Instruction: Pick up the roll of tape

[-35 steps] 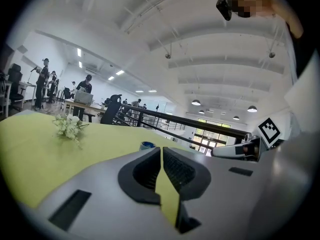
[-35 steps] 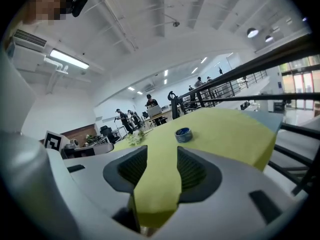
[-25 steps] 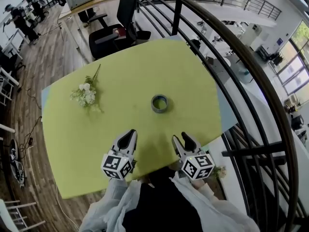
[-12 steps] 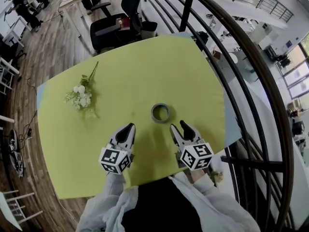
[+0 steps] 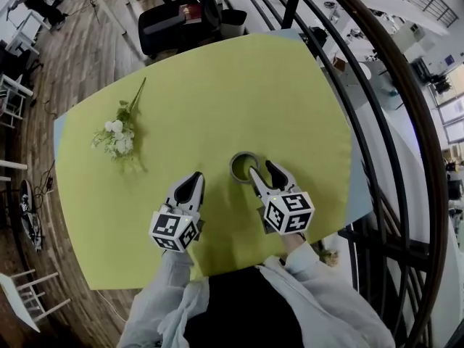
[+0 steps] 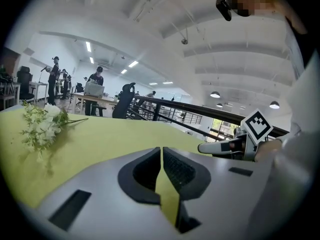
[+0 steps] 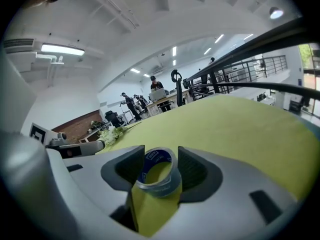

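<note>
**Green bench point(image 5: 217, 85): the right claw point(image 5: 262, 169) now straddles the tape point(image 5: 241, 164).**
Within the last second the right claw has advanced to the tape with its jaws opening wide. The tape sits between them unpressed, so closing looks next. The left claw point(image 5: 193, 180) is closed and empty, alongside. The tape lies flat with its hole upward. Being a ring, it has no long axis.

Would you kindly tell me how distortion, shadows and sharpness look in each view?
Head view: fisheye bends the railing into an arc, and shadows on the yellow table are soft. Left gripper view: black vignette around the edge, flowers slightly soft. Right gripper view: the same vignette, the roll of tape close and sharp.
</note>
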Available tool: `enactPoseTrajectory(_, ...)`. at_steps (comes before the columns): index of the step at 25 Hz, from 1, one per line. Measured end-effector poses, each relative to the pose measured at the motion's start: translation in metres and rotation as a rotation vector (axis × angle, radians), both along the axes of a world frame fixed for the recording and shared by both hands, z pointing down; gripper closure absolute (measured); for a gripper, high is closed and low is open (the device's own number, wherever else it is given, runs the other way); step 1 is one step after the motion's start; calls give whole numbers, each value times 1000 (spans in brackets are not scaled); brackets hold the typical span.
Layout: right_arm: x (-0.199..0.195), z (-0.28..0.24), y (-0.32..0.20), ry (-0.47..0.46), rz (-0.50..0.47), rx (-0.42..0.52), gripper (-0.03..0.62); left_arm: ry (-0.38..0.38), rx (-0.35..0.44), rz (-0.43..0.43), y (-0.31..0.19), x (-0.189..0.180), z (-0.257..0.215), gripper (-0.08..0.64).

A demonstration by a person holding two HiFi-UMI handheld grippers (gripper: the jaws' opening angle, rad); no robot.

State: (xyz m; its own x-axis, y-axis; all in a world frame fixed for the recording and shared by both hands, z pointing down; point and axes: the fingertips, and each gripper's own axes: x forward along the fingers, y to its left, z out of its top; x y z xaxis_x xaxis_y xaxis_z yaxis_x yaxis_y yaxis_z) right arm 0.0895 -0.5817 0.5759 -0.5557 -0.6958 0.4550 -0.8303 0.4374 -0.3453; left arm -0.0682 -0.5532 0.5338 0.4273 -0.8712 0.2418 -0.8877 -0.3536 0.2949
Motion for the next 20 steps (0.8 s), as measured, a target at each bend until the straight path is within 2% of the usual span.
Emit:
enactPoseTrajectory(10,-12,43,-22,117,-31,-59,367,2,-64,-11,-15,2,32,532)
enactPoseTrajectory(17,-24,61,-29,292,-76,-107,382,-3,-89,-33,-28,-7,46,532)
enactPoseTrajectory(20,-25,66,-30,326,-81,-137,392,-3,-99,-40,-31,-9,52,532)
